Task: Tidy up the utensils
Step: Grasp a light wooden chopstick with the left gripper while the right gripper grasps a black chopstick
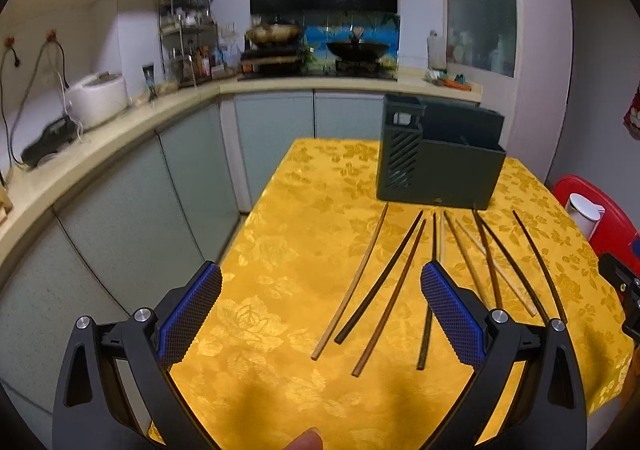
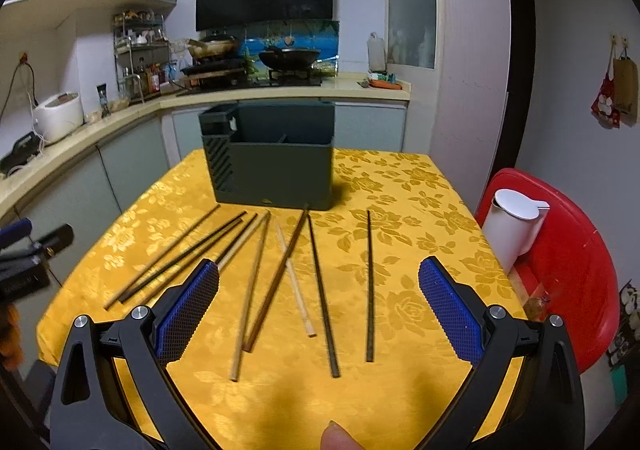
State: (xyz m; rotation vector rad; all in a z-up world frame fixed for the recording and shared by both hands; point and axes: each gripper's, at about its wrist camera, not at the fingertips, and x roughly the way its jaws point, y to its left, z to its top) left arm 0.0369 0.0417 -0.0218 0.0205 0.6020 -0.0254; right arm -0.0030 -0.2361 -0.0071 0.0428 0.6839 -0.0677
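Several chopsticks, some dark (image 1: 380,276) (image 2: 370,282) and some light wood (image 1: 352,286) (image 2: 250,298), lie fanned out on the yellow tablecloth (image 1: 280,250) (image 2: 400,210). A dark green utensil holder (image 1: 440,154) (image 2: 272,158) stands upright behind them. My left gripper (image 1: 320,302) is open and empty above the cloth, left of most chopsticks. My right gripper (image 2: 319,296) is open and empty above the middle of the chopsticks. The left gripper also shows at the left edge of the right wrist view (image 2: 32,250).
A red chair (image 2: 560,270) with a white jug (image 2: 516,226) stands right of the table. Kitchen counters (image 1: 120,130) with a rice cooker (image 1: 96,98), a spice rack and a stove with woks (image 2: 288,58) run behind and left.
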